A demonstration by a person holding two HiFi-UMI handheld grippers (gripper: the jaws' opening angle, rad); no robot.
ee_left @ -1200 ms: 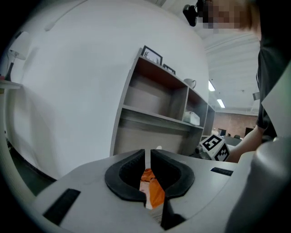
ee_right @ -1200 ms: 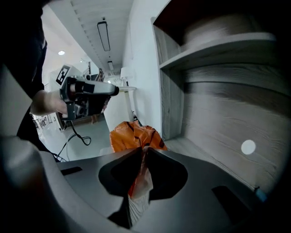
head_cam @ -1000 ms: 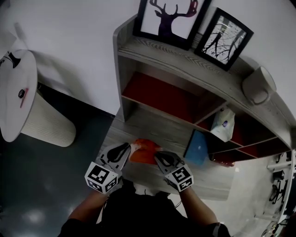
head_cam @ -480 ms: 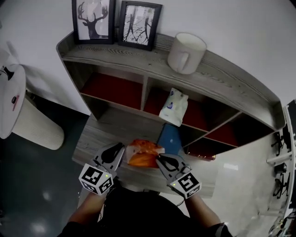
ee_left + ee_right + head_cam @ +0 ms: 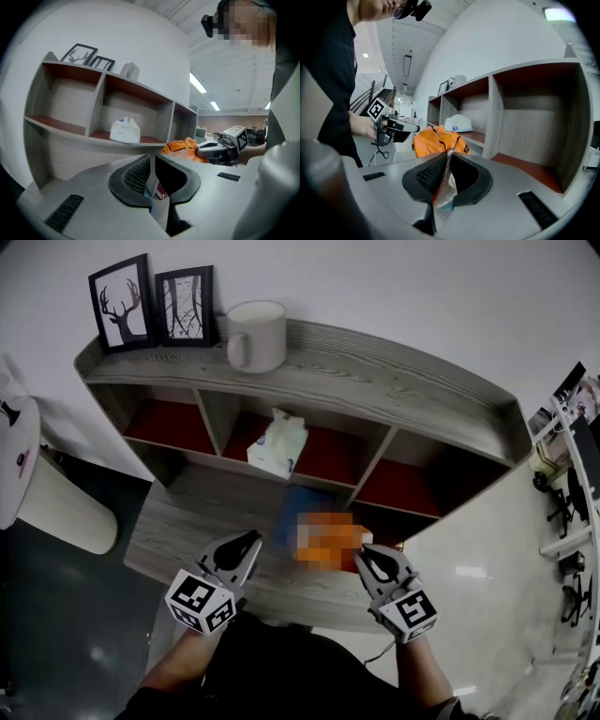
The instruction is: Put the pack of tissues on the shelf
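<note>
I count two grippers. My right gripper (image 5: pixel 370 561) has its jaws clamped on the clear film edge of the orange pack of tissues (image 5: pixel 438 139). It holds the pack in the air in front of the shelf (image 5: pixel 394 381), over the lower board (image 5: pixel 187 512) and not in any compartment. My left gripper (image 5: pixel 242 549) sits just to the left of the pack, apart from it. Its jaws are drawn together, with only a thin pale sliver in the slit that I cannot identify.

There are two tissue packs. One is the orange pack I carry, and the other is a white tissue pack (image 5: pixel 277 442) standing in the middle compartment. One flat blue item (image 5: pixel 292 507) lies on the lower board, partly hidden behind the orange pack.

On the shelf's top board I see two framed pictures, a deer print (image 5: pixel 122 304) and a print of bare branches (image 5: pixel 186 306), side by side at the left end. One white mug (image 5: pixel 255 336) stands just to their right.

The shelf is grey grained wood with three open compartments in a row, each with a red floor. The left and right compartments hold nothing I can see. It stands against a plain white wall (image 5: pixel 375 287). One round white side table (image 5: pixel 14 456) stands to the left of it. The floor (image 5: pixel 56 615) is dark and glossy on the left and pale and shiny on the right.
</note>
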